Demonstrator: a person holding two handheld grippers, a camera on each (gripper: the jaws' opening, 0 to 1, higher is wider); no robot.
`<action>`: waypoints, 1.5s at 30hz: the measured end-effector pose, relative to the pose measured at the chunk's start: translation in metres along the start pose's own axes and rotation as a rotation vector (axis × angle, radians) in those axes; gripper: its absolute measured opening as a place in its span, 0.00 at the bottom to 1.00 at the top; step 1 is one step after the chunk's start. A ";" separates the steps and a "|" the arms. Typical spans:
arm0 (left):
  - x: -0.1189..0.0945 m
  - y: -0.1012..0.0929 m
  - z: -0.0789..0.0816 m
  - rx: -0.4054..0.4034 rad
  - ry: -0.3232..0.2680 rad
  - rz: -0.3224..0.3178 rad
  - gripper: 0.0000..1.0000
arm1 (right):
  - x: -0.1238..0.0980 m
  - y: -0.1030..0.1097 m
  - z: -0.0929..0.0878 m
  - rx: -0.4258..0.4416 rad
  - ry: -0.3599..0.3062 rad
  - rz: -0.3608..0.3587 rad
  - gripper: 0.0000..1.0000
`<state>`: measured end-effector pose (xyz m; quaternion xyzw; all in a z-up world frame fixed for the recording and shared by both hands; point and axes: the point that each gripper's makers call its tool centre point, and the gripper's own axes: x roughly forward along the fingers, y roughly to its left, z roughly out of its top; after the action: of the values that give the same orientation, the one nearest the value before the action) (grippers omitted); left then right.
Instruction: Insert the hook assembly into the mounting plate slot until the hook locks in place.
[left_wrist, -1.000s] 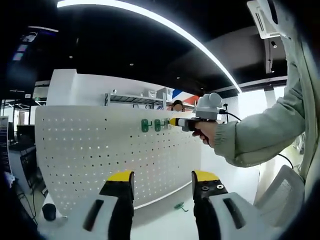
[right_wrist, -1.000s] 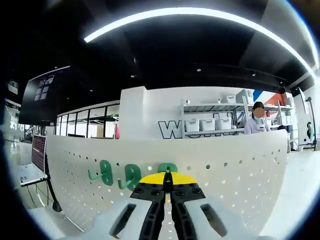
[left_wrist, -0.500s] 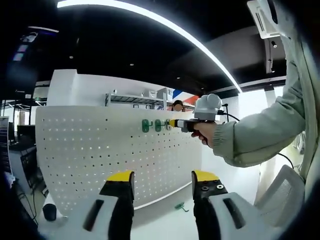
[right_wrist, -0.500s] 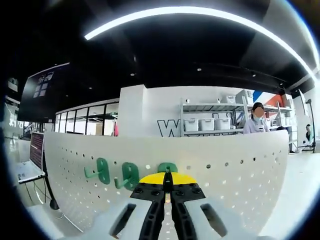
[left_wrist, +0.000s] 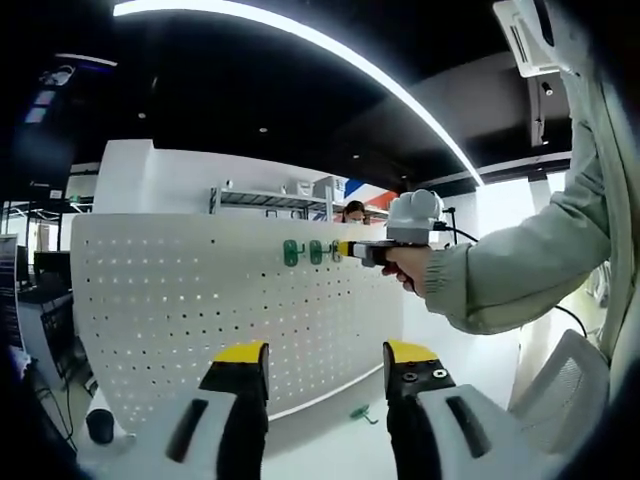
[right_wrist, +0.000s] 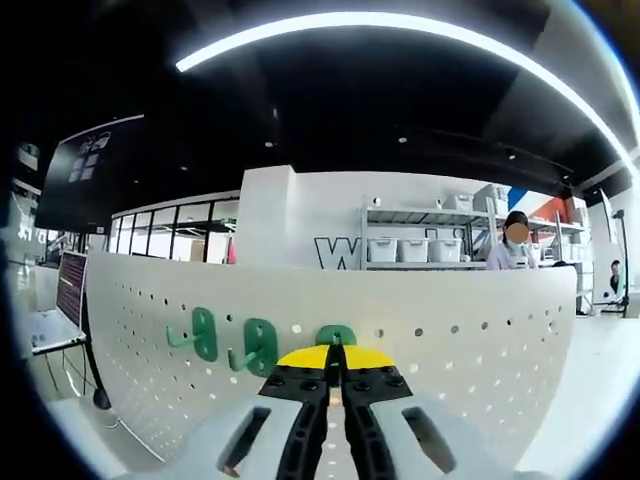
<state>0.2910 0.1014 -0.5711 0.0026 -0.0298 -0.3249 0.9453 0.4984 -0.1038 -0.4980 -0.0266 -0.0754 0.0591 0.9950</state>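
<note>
Since the earlier frame the right gripper (right_wrist: 335, 372) has edged rightward along the pegboard (right_wrist: 470, 340), jaws clenched on a green hook (right_wrist: 335, 335) just ahead. Left gripper (left_wrist: 325, 375) hangs released. Best practice: press squarely, keeping the hook's pegs aligned with the holes.

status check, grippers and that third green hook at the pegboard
Right gripper shut on third green hook, pressed at the pegboard. Left gripper open, empty, held back. Two hooks already mounted; nothing blocking.

Your pale grey-green sleeve (left_wrist: 530, 270), loose and creased, your white grippers' jaws with yellow tips, black screw-studded pads, dark slots
</note>
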 end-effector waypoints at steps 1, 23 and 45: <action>0.000 0.000 0.000 0.000 0.000 0.000 0.48 | 0.000 0.000 0.000 -0.003 0.002 -0.001 0.02; -0.006 -0.005 0.008 0.009 -0.018 -0.001 0.48 | -0.014 -0.001 0.007 -0.005 0.009 -0.014 0.17; -0.019 -0.021 0.025 0.022 -0.060 -0.014 0.48 | -0.056 0.004 0.027 -0.017 -0.018 0.001 0.22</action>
<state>0.2620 0.0967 -0.5480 0.0034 -0.0618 -0.3313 0.9415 0.4385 -0.1056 -0.4801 -0.0348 -0.0847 0.0593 0.9940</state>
